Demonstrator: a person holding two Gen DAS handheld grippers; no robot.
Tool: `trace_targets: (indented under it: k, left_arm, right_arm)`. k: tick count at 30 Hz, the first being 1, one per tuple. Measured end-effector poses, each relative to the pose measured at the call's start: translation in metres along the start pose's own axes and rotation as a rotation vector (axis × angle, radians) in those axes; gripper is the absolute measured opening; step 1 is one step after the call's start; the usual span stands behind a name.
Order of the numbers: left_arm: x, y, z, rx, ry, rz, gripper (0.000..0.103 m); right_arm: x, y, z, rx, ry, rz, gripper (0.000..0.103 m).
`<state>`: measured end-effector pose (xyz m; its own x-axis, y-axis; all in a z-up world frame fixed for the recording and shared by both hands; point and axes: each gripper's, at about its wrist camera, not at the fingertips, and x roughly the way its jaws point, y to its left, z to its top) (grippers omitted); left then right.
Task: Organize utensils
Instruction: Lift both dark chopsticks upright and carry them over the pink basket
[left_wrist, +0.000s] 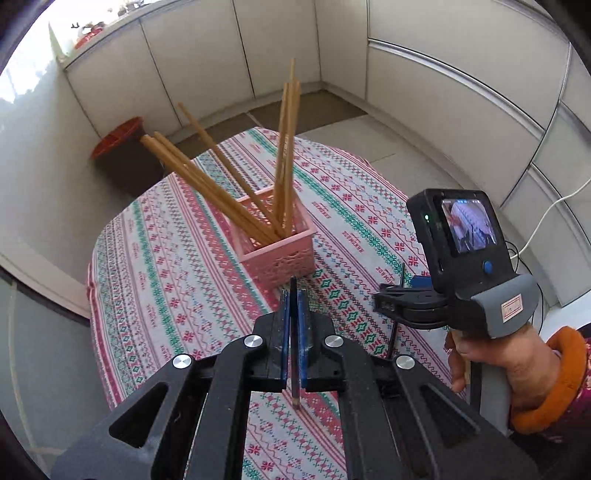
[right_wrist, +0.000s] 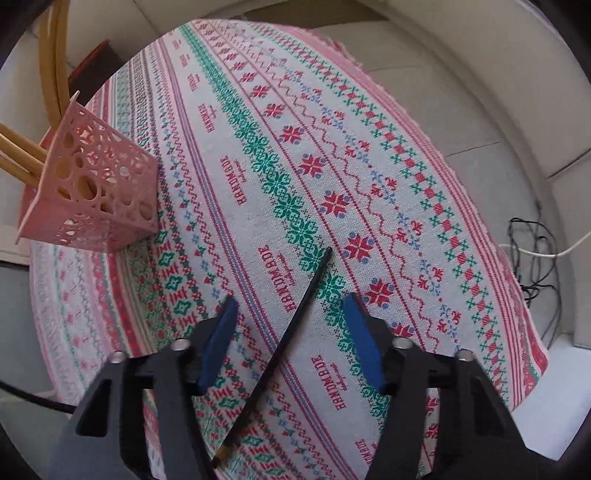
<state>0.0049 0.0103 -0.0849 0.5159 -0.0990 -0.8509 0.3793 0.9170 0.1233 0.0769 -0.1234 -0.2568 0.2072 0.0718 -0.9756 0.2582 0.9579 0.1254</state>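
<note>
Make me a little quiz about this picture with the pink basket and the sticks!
1. True or false: the left tool is shut on a dark pencil.
2. Where are the wooden chopsticks? A) flat on the tablecloth B) standing in the pink basket C) in the right tool
3. Fill in: the right tool has its jaws ____ over a dark pencil lying on the tablecloth.

Key: 1 true. 2 B. 3 open.
</note>
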Motion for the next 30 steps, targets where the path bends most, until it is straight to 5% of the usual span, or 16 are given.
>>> trace_targets:
  k: [1,5,8,17,30]
  left_arm:
    - [-0.001,0.003,0.000,-0.006,-0.004,-0.001,0.003]
    - [-0.012,0.015,0.001,-0.040,-0.027,-0.010,0.003]
    - [-0.024,0.023,0.003,-0.064,-0.062,-0.030,0.003]
    - [-0.068,0.035,0.005,-0.118,-0.192,-0.055,0.003]
    - [-0.148,0.053,0.016,-0.178,-0.422,-0.033,0.003]
  right_arm:
    - [0.000,-0.001,-0.001,0.006,-0.012,-0.009,0.016]
    - [0.000,-0.017,-0.002,0.087,0.017,0.103,0.005]
    - [-0.023,-0.025,-0.004,0.063,-0.026,0.157,0.005]
    - [-0.167,-0.018,-0.023,-0.133,-0.372,0.287,0.005]
    - [-0.297,-0.010,-0.009,-0.138,-0.620,0.515,0.005]
